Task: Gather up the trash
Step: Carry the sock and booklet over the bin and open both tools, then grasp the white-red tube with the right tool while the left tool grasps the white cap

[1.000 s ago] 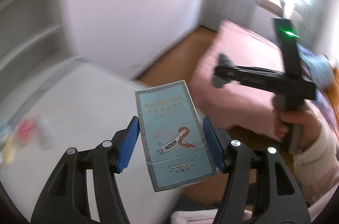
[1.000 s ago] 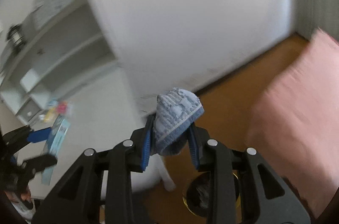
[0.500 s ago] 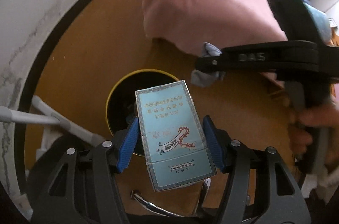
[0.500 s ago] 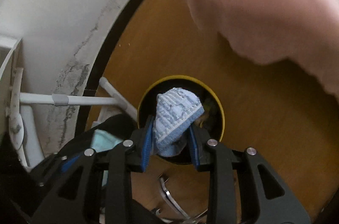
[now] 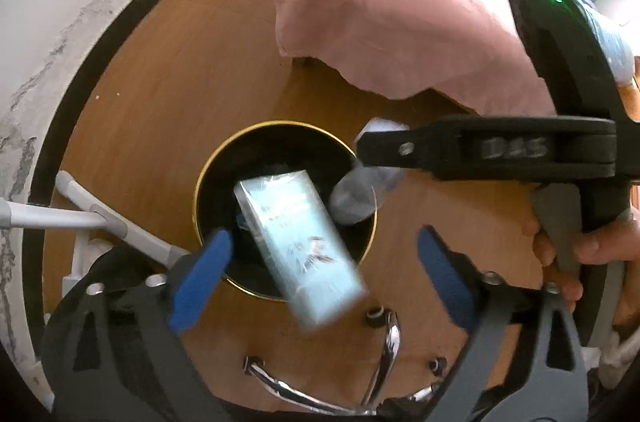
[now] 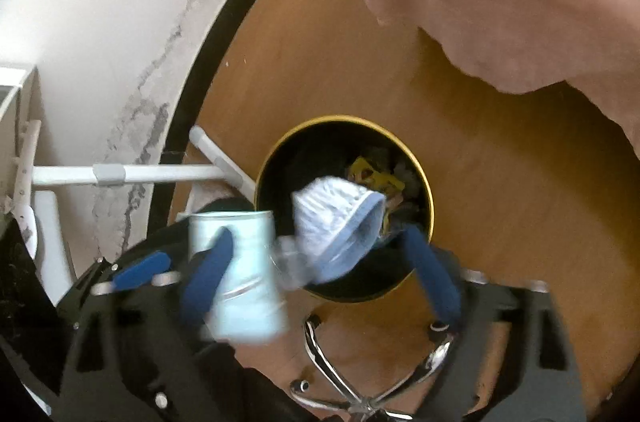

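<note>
Black bin with a gold rim (image 5: 362, 162), standing on the wood floor and serving as landmark. Release step of the collecting task, judged from both pieces of trash hanging loose over the bin mouth. Left gripper (image 5: 320, 278) above the bin's near edge, jaws opening and wide apart, blue pads clear of the pale blue box (image 5: 298, 246), which tumbles tilted and motion-blurred, partly over the opening, partly over the near rim. Right gripper (image 6: 324, 278) likewise over the bin's near side, jaws opening, pads off the crumpled blue-and-white cup (image 6: 340, 218) falling between them toward the opening. Same cup visible from the left wrist as a grey-blue blur just beneath the right gripper's finger, at the bin's right rim.

Next move, as a judgement: lifting both grippers away from the bin and seeking further trash, after checking that the box clears the rim rather than tipping onto the floor.

Hard to read: printing on the box, smeared by motion; bin contents, dark apart from a yellow scrap (image 6: 376, 176); final landing of either piece, undecidable. Chrome chair base (image 5: 380, 354) cut off at the bottom edge; pink bedding (image 5: 380, 2) covering the floor beyond the bin.
</note>
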`<state>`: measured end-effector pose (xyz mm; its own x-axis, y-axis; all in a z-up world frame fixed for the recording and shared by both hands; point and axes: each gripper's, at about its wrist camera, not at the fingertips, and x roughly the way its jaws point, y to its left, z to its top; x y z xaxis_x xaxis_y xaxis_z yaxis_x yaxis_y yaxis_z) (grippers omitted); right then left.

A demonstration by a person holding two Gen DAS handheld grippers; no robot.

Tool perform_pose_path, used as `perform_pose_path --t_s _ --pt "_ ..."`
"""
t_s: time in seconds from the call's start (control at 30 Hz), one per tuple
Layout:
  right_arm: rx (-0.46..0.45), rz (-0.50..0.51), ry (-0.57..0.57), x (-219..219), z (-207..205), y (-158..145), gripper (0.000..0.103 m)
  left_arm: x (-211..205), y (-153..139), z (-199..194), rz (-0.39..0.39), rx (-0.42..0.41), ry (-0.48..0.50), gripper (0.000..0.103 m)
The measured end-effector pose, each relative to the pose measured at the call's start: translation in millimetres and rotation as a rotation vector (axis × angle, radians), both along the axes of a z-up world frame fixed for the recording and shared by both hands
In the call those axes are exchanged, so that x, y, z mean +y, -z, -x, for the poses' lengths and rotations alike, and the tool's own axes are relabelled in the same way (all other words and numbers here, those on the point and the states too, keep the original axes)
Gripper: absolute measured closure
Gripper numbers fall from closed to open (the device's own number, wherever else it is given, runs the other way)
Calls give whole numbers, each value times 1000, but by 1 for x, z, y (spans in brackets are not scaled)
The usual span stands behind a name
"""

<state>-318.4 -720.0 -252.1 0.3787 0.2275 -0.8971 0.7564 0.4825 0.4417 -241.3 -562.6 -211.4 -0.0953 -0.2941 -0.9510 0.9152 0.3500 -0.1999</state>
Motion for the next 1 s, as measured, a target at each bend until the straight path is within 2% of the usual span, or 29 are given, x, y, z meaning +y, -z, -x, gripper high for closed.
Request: perform_pose_path --t_s 0.13,0.23,0.33,0.43,0.53,0.57,0.63,0.73,0.77,0.83,0.97,1.0 --pt "-11 41 38 -11 9 -13 16 -2 -2 2 2 7 -4 10" --pt "18 141 79 -23 21 -30 15 -7 -17 12 29 41 30 10" --pt "77 278 129 -33 36 -50 12 -11 -65 31 150 4 90 10" --pt "98 383 177 -37 54 -71 9 6 -143 46 320 -113 135 9" --pt "127 496 205 -37 67 -96 9 49 -210 38 440 -223 82 7" --pt "135 543 221 -36 71 -107 8 63 -225 31 463 -248 56 7" --pt "140 633 243 -34 73 -129 8 109 -258 6 504 -332 -47 7" --pt "115 804 263 -17 65 -172 7 196 -288 -45 504 -449 -256 6" --pt "94 853 258 -8 59 -185 7 219 -290 -57 486 -477 -314 6" --pt "38 946 209 18 38 -212 7 282 -288 -94 409 -540 -491 6" --pt "-109 1035 27 84 -24 -250 7 414 -270 -158 265 -569 -864 6" --pt "-163 1041 -44 108 -50 -260 7 439 -269 -167 259 -567 -921 6"
